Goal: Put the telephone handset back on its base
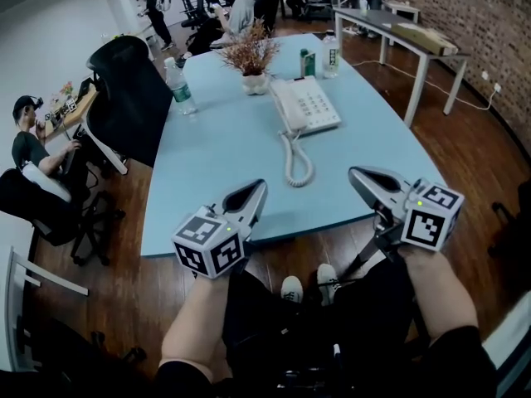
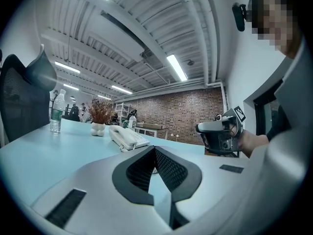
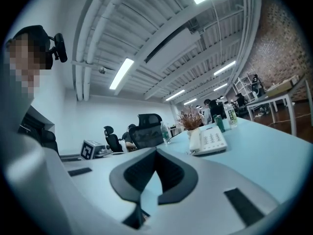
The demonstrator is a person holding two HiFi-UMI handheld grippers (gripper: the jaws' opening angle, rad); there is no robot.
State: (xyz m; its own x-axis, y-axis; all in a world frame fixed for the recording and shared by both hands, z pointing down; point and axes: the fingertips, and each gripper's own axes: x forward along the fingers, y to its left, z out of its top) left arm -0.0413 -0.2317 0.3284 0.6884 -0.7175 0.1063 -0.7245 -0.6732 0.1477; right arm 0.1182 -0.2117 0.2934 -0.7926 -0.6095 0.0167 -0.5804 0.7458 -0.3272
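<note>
Left hand-held gripper [image 1: 255, 191]: I am holding it at the near edge of the worktop [image 1: 211, 168]. Its jaws are pressing together with nothing between them.
Right hand-held gripper [image 1: 359, 177]: I am holding it level with the left one, well apart from it. Its jaws are also meeting at the tips, and it is carrying nothing.
Telephone handset [image 1: 281, 106]: it is lying along the left side of its base [image 1: 314, 104], well ahead of both grippers, and neither is touching it.
Base: white, with its keypad facing up, sitting towards the far middle of the pale blue worktop.
Coiled cord [image 1: 297, 162]: it is trailing from the telephone towards me.
Behind the telephone: a dried plant in a white vase [image 1: 252, 59], with a green can [image 1: 308, 62] and a bottle [image 1: 330, 55] to its right.
Far left of the worktop: a water bottle [image 1: 179, 86] is standing near a black office chair [image 1: 129, 85].
Background: people are sitting at other desks.
</note>
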